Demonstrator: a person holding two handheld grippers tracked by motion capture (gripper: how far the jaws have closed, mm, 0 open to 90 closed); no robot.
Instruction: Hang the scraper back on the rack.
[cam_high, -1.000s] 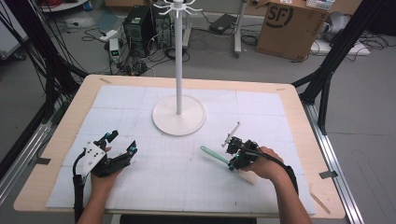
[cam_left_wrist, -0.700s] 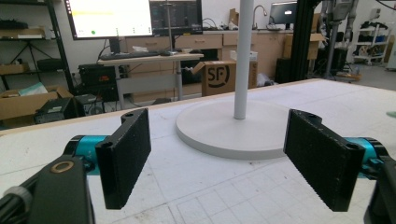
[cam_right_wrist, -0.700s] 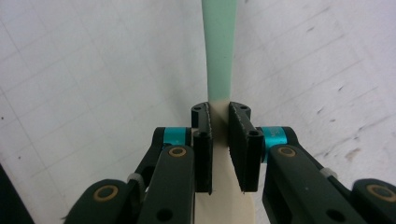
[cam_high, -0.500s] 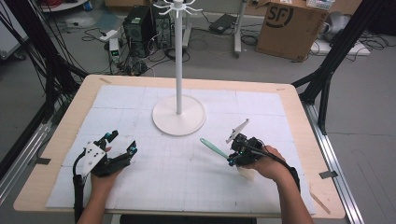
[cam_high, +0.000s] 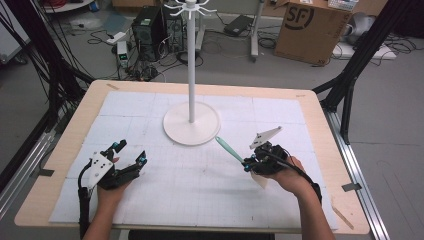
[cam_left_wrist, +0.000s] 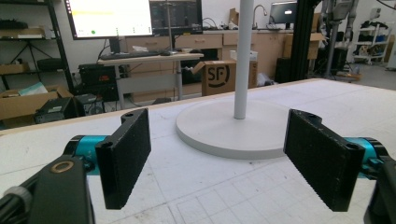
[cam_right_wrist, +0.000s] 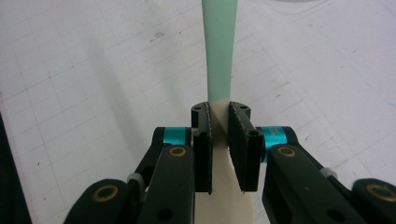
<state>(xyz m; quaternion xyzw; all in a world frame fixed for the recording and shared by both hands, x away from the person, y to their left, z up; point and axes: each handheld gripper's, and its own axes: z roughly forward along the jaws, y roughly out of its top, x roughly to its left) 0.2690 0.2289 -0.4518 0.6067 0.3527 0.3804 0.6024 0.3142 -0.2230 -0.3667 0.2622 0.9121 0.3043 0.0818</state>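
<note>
A spatula with a mint-green handle (cam_high: 229, 149) and a cream blade (cam_right_wrist: 224, 196) is held in my right gripper (cam_high: 248, 163), right of the table's middle. The jaws are shut on it where handle meets blade (cam_right_wrist: 219, 112). The handle points away toward the white stand's round base (cam_high: 191, 122), its tip close to the rim. My left gripper (cam_high: 131, 151) rests low at the front left, open wide, with nothing between its pads (cam_left_wrist: 219, 158). It faces the stand's base (cam_left_wrist: 233, 130) and pole (cam_left_wrist: 243, 56).
The stand's tall pole (cam_high: 190, 65) rises from the middle of the white gridded mat (cam_high: 200, 190) and carries hooks at the top. The wooden table edge (cam_high: 345, 200) frames the mat. Boxes, cables and equipment lie on the floor beyond.
My right gripper has lifted a little with the spatula, and the handle's tip has swung toward the stand's base. The left gripper has stayed put.
</note>
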